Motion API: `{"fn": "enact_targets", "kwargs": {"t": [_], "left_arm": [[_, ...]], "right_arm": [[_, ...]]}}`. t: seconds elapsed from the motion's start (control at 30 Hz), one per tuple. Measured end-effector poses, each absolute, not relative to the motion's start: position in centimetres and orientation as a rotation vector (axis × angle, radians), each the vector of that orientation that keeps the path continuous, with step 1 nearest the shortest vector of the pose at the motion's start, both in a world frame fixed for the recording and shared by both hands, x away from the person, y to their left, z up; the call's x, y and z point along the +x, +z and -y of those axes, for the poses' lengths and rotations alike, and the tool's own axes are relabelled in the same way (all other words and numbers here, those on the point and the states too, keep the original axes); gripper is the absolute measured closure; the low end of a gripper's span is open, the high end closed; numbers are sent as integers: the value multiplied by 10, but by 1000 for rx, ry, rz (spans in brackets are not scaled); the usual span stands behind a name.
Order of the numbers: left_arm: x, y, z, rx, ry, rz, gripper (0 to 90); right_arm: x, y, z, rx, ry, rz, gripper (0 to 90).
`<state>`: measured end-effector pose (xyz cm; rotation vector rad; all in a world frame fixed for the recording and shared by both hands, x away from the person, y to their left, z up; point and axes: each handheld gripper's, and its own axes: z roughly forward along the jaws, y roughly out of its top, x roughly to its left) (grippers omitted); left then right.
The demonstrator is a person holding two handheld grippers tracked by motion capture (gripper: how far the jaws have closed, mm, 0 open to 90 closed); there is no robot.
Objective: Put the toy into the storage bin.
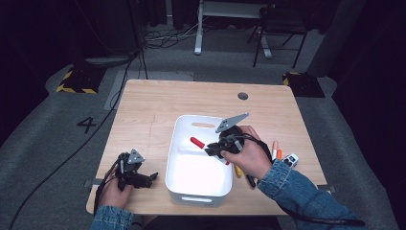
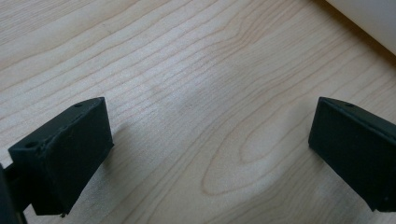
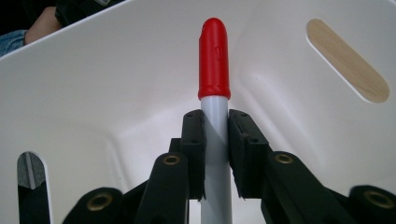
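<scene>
A red-capped marker (image 3: 214, 60) is clamped tight in the right gripper (image 3: 215, 140) over the white bin (image 1: 178, 165), seemingly for dropping in; the left gripper (image 2: 210, 144) is rested wide open, empty, on the table (image 1: 143, 105).

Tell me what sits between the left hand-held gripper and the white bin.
Nothing: in the high view, bare wooden table separates the left hand-held gripper from the white bin. The left gripper view shows plain wood between its open jaws, the bin's edge at top right.

marker (image 3: 215, 116) lower end hidden behind tool pads, pens (image 1: 276, 154) beside bin too small to tell
</scene>
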<state>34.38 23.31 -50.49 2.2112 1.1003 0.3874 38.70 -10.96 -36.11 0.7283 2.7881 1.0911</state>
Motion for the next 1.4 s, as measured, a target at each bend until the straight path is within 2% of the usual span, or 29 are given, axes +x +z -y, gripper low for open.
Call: {"fn": "enact_targets", "kwargs": {"t": [1.13,1.2,1.27,1.4], "left_arm": [[344,-505,-233,2211,388,-1100,0],[344,-505,-233,2212,388,-1100,0],[344,-505,-233,2209,385,-1103,0],[344,-505,-233,2206,388,-1102,0]], "right_arm": [[363,-370,94,552,910,-2857,769],[362,-370,93,556,909,-2865,748],[361,-370,93,555,970,-2853,640],[360,-366,96,548,999,-2843,614]]}}
